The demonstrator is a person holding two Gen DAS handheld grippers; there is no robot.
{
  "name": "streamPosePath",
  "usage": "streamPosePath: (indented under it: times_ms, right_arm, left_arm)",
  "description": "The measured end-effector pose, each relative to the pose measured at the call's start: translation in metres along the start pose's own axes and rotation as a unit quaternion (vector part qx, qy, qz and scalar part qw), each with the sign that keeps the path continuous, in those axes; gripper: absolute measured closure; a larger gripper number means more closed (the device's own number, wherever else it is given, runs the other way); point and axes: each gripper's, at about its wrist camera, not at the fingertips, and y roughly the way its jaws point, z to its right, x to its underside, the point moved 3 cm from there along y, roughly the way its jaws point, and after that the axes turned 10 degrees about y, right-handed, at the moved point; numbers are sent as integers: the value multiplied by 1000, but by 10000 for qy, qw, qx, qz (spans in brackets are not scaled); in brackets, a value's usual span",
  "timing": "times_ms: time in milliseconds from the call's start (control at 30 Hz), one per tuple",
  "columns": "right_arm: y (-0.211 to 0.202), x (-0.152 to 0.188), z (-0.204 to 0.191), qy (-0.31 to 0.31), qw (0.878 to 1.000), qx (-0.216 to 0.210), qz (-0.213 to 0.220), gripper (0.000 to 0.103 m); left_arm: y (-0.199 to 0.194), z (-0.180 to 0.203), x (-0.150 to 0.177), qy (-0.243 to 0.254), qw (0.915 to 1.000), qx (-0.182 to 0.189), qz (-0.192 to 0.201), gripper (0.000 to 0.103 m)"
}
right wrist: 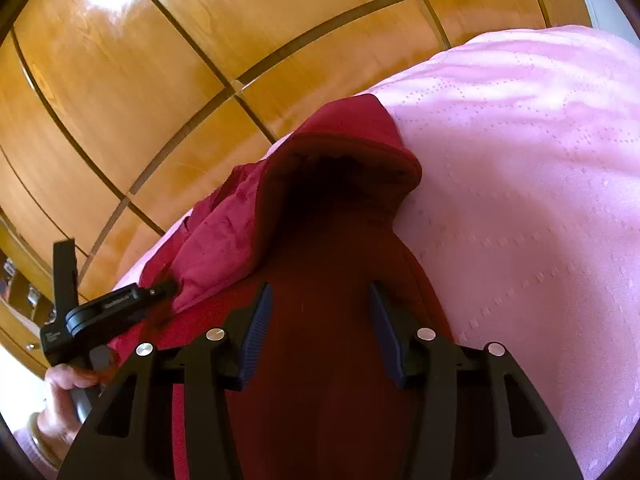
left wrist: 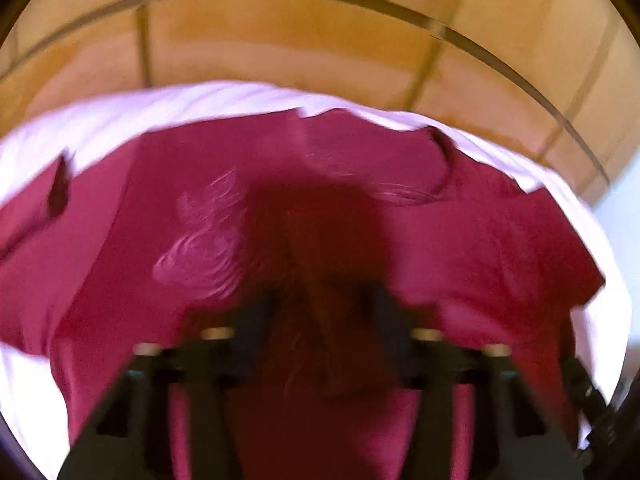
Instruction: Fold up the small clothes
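Across the background of both wrist views, glossy wooden wardrobe panels [right wrist: 140, 100] with dark seams are seen. Below them a pale pink bedspread [right wrist: 520, 160], patterned with rows of small dashes, is spread over the bed. On this bedspread a crimson T-shirt [left wrist: 460, 240] is laid out, filling most of the left wrist view; a pale swirling print [left wrist: 200, 240] is shown on its front. In the right wrist view, part of the T-shirt is seen bunched and arched up into a hollow fold near the far edge of the bed.

The right gripper [right wrist: 320, 312] is held low over the red cloth. Its two ribbed blue pads [right wrist: 256, 328] are set well apart, with the fabric seen between them but not pinched by either pad.

The left gripper [left wrist: 320, 312] is pointed down at the middle of the T-shirt. Its own view is smeared by blur; dark fingers are made out with a ridge of shadowed red cloth between them, but whether that cloth is clamped cannot be told. From the right wrist view its black tip is seen against the crumpled cloth at the left, and its handle is gripped by a hand [right wrist: 60, 392].
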Motion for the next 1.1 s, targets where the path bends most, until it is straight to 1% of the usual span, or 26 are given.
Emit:
streamPosePath:
  times_ms: [33,67,133,233,300,333,400,467,500,533,567,600,633,667,700,767,833,933,967,1067,1100]
  right_arm:
    - [1,0,-1,2,10000,-8,4,54]
    - [0,-1,-1,34,10000,-48,8,54]
    - [-2,-2,2,119,9999,-117,20,55]
    - [0,-3,3,199,9996,-201,25,55]
    - [-1,-3,3,208,9996,-210,30,55]
    - [-1,-3,3,211,9995,-216,32,55]
    - [-1,-2,3,224,9995,-228,37,55]
    - [0,-3,2,224,9995,-225,36,55]
    - [1,-3,2,222,9995,-221,36,55]
    - [2,-3,1,211,9996,-208,35,55]
    - [1,-3,1,205,9996,-200,31,55]
    - [0,-3,1,209,9996,-211,20,55]
    - [-1,-3,1,232,9994,-244,5,55]
    - [-4,-6,1,298,9991,-301,-8,55]
    - [-7,-8,0,356,9987,-353,-20,55]
    - [-9,-16,-2,439,9978,-490,-64,55]
    - [-4,-24,-6,488,9969,-606,-130,55]
    - [16,-42,-8,910,9909,-908,-393,55]
    - [26,-49,-7,1085,9890,-918,-418,55]
    - [43,-63,7,1361,9880,-637,-344,55]
    - [43,-67,10,1392,9883,-578,-235,62]
  left_arm:
    - [-2,5,-3,145,9999,15,-4,97]
    - [-9,10,-9,270,9996,28,97,98]
    - [-30,13,-22,359,9980,142,501,98]
    - [-54,-4,-36,206,9959,55,878,98]
    - [-58,-19,-38,96,9953,-76,956,98]
    - [-56,-27,-35,46,9958,-165,901,98]
    - [-42,-42,-24,-58,9975,-263,650,98]
    - [-24,-53,-13,-96,9986,-227,469,97]
    - [-15,-54,-4,-77,9989,-246,380,94]
    - [-9,-55,2,-73,9990,-303,318,91]
    - [-2,-56,8,-102,9991,-293,280,82]
    - [0,-57,13,-132,9991,-196,361,76]
    - [0,-57,15,-125,9988,-149,442,73]
    - [0,-56,16,-105,9987,-52,494,66]
    - [1,-55,16,-85,9986,-14,517,64]
    - [-4,-59,24,-62,9985,-25,541,64]
    - [-3,-59,24,-75,9985,-7,546,64]
    - [0,-62,23,-108,9984,8,549,65]
    - [-4,-61,25,-104,9984,-24,553,67]
    - [-3,-63,24,-149,9984,-131,521,78]
    - [-4,-65,25,-191,9985,-136,504,82]
